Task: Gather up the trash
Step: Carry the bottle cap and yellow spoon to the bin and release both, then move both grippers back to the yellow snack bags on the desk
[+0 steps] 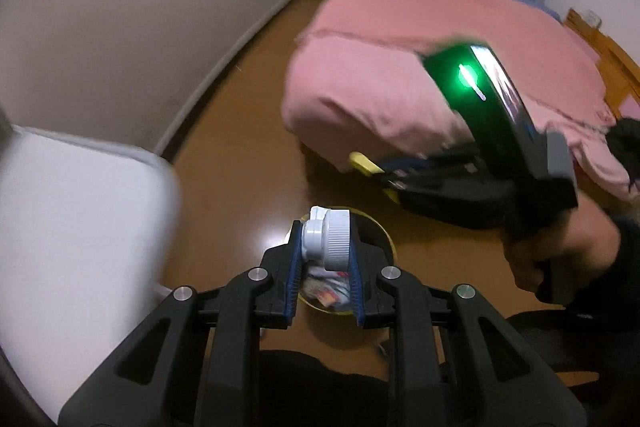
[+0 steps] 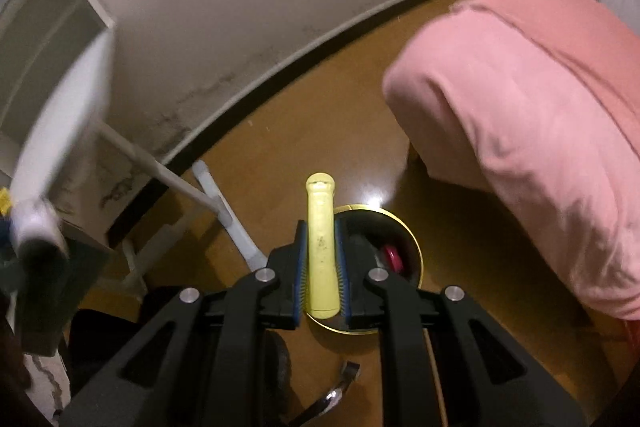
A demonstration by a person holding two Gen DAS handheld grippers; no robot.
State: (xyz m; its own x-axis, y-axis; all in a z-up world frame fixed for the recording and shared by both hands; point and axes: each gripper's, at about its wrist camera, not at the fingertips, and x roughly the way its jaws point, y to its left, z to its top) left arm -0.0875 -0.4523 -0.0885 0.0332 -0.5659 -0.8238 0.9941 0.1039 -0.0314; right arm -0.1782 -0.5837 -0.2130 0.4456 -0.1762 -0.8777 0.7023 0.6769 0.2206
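**Both grippers loaded above the bin**

The left gripper [image 1: 324, 247] clamps a white ribbed plastic screw cap [image 1: 330, 241] over the round gold-rimmed trash bin [image 1: 390, 239] on the brown wooden floor [image 1: 240, 163]. The right gripper [image 2: 321, 259] pinches a flattened yellow plastic tube [image 2: 320, 247] above the bin's left edge.

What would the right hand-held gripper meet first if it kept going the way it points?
Probably the open bin on the floor: the right hand-held gripper, shut on a yellow tube, points down at it. Depth is unclear.
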